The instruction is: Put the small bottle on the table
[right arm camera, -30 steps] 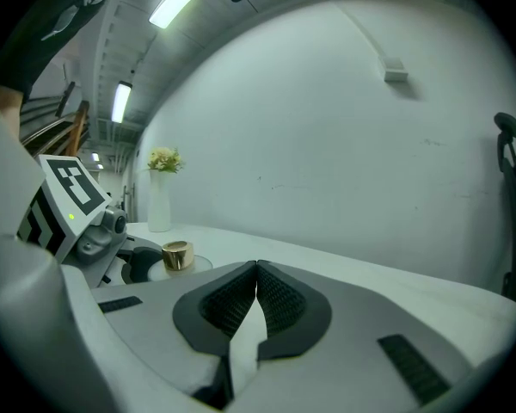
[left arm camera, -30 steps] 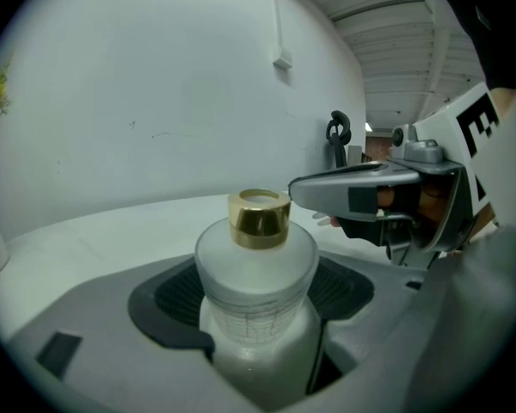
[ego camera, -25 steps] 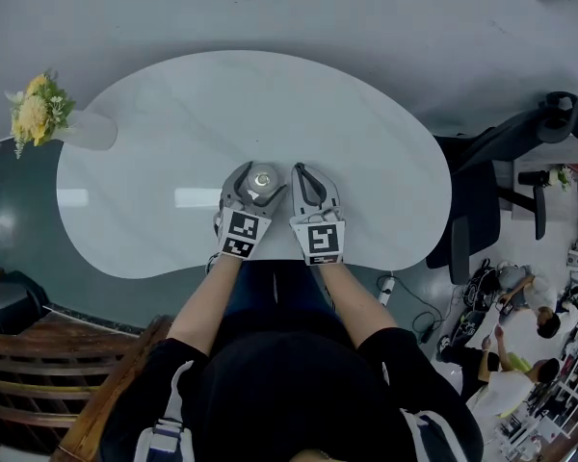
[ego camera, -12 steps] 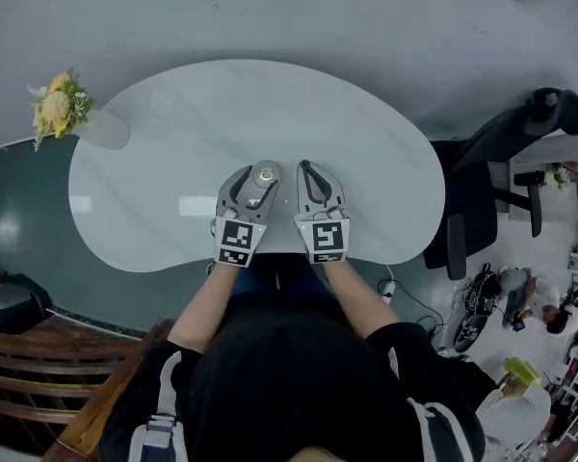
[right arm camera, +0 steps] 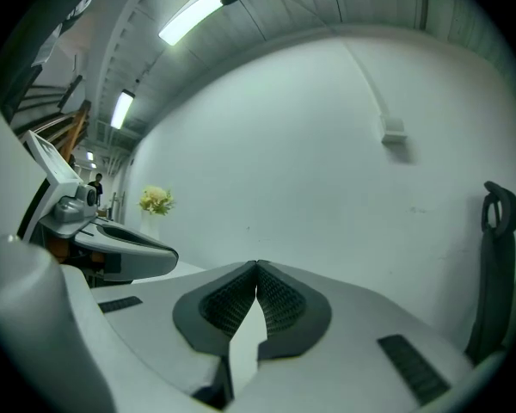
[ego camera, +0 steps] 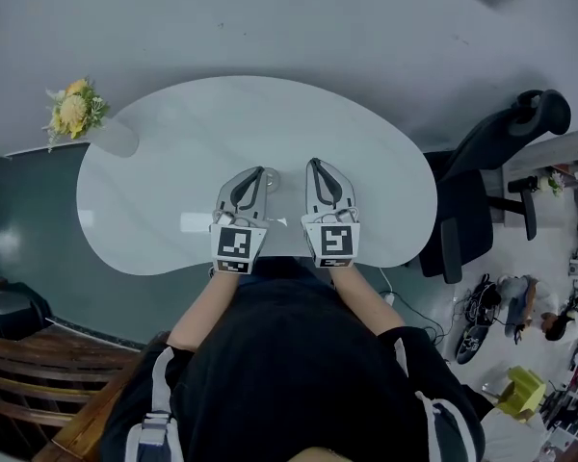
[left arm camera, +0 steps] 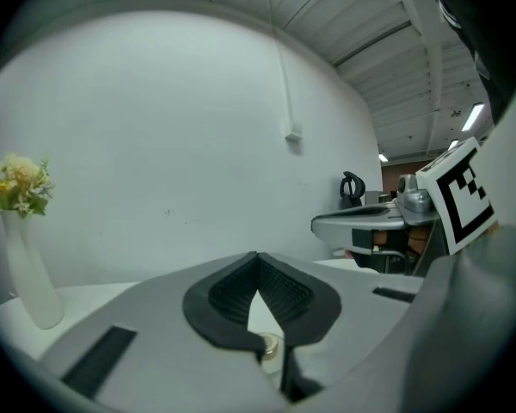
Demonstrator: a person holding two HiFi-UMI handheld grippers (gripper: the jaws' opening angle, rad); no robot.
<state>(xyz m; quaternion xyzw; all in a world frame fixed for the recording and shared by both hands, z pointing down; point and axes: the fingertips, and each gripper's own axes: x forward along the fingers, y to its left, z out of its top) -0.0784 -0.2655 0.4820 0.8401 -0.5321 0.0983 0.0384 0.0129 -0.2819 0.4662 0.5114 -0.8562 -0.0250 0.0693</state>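
The small bottle [ego camera: 271, 178] stands upright on the white kidney-shaped table [ego camera: 173, 162], with only its round pale top showing. My left gripper [ego camera: 261, 170] lies just beside it on the near left. Its jaws are shut with nothing between them, and the tips meet in the left gripper view [left arm camera: 258, 256]. My right gripper [ego camera: 314, 163] rests parallel to it on the right, clear of the bottle. It is also shut and empty, as the right gripper view [right arm camera: 257, 266] shows. The bottle cannot be made out in either gripper view.
A white vase of yellow flowers [ego camera: 74, 109] stands at the table's far left end, and is also in the left gripper view [left arm camera: 21, 256]. A dark office chair [ego camera: 491, 181] sits past the right end. A wooden chair [ego camera: 39, 373] is at the near left. People [ego camera: 520, 296] are on the floor at the right.
The left gripper's jaws, open around the bottle a second ago, have drawn back toward me and shut. The bottle stays standing on the table. The right gripper has barely moved.
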